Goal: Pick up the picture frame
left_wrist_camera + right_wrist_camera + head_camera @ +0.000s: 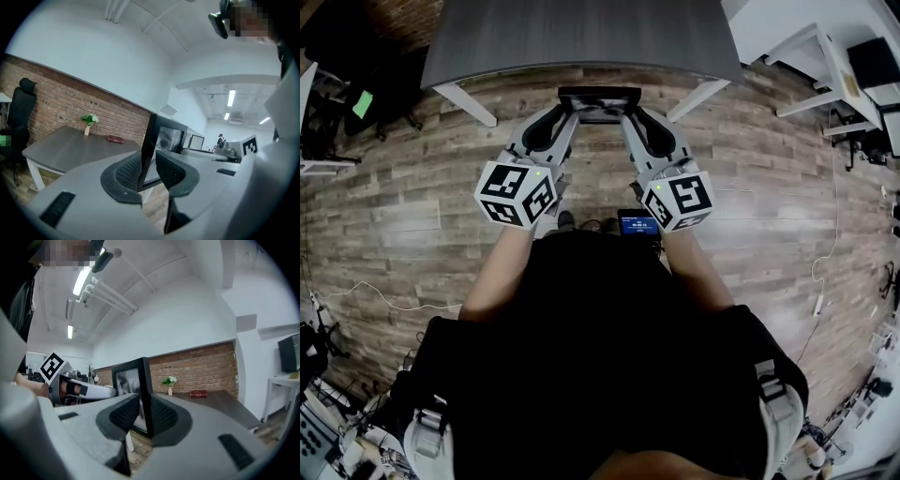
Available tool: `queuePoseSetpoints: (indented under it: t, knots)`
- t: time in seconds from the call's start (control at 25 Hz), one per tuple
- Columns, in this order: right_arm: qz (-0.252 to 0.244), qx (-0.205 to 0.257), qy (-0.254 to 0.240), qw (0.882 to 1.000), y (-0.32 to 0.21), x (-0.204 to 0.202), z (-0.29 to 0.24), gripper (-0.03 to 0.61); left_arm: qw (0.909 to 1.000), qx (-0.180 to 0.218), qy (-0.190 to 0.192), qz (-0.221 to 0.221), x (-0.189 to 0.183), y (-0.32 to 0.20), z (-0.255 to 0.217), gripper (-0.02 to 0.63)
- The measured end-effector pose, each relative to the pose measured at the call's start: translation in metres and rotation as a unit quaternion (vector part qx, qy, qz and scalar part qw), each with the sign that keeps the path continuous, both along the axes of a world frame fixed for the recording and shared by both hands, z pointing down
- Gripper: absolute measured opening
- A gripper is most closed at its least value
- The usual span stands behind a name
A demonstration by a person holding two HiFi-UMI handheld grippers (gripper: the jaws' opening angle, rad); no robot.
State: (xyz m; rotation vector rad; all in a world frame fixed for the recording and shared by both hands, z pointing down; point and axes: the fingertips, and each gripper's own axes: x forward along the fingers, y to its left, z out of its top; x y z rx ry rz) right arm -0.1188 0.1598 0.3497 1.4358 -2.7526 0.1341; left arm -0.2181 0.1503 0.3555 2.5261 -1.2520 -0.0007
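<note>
Just short of the grey table (581, 37), whose far edge is cut off, the picture frame (600, 98) hangs above the plank floor (769, 216), upright, it seems; from overhead only its top rail shows. The left gripper (570, 111) clamps its left edge, the right gripper (630, 112) its right. Its photo (125, 380) is too dim to read.

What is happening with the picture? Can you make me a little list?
held thing: black picture frame, upright
left gripper: shut on the frame's left edge
right gripper: shut on the frame's right edge
frame's place: in the air over the wooden floor, just in front of the grey table
on the table: small vase of flowers, red book
</note>
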Motion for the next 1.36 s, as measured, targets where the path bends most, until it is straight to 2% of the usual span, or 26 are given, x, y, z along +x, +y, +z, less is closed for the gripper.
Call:
queuePoseSetpoints:
  t: [0.52,1.36]
  knots:
    - [-0.001,0.001,-0.01,1.0,0.002,0.052,0.002,0.075,0.9996,-0.008,-0.024,0.009,0.053,0.005,0.004,0.084]
    - [-0.009,-0.01,-0.027,1.0,0.001,0.097,0.01,0.075,0.9993,-0.013,-0.034,0.007,0.099,0.005,0.007,0.084]
